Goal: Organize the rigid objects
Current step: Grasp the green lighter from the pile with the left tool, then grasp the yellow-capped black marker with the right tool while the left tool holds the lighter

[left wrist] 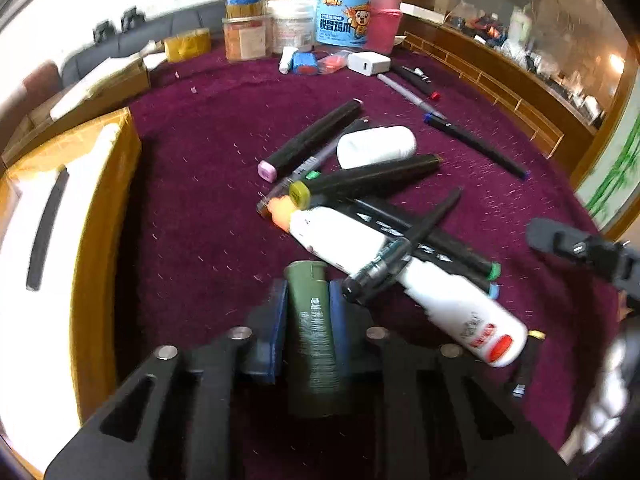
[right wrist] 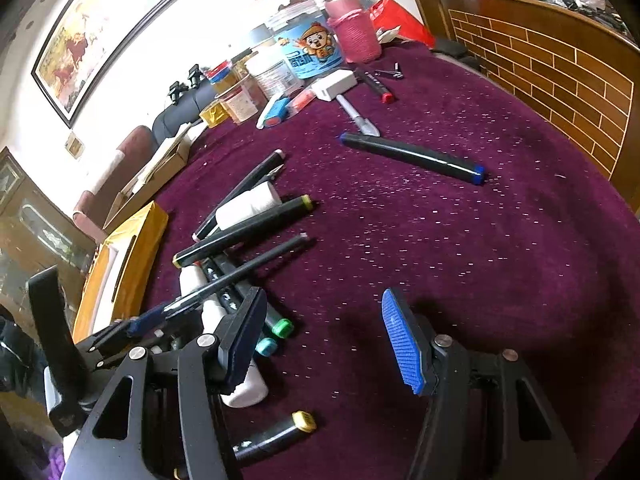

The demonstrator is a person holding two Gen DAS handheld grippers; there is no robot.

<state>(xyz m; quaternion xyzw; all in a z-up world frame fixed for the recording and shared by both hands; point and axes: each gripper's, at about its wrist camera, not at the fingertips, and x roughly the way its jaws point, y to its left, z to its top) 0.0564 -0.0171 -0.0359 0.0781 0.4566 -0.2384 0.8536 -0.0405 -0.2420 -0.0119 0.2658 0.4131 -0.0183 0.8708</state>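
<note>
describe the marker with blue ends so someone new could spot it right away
On the purple tablecloth, look past the heap of pens toward the brick-patterned wooden wall. The black marker lies alone there, flat on the cloth. Both its ends are blue, and nothing touches it.

Olive-green tube (left wrist: 310, 328) lies lengthwise between blue pads; markers (left wrist: 360, 182) heaped beyond.

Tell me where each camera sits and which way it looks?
Left wrist view: sits on the left gripper, looking down across the purple tablecloth; its jaws are shut on a dark green tube.
Right wrist view: sits on the right gripper, facing the same cloth; its blue-padded jaws stand open with nothing between them.
Both views share the long white bottle with the orange cap under crossed black markers, and the blue-labelled cartoon jar.
</note>
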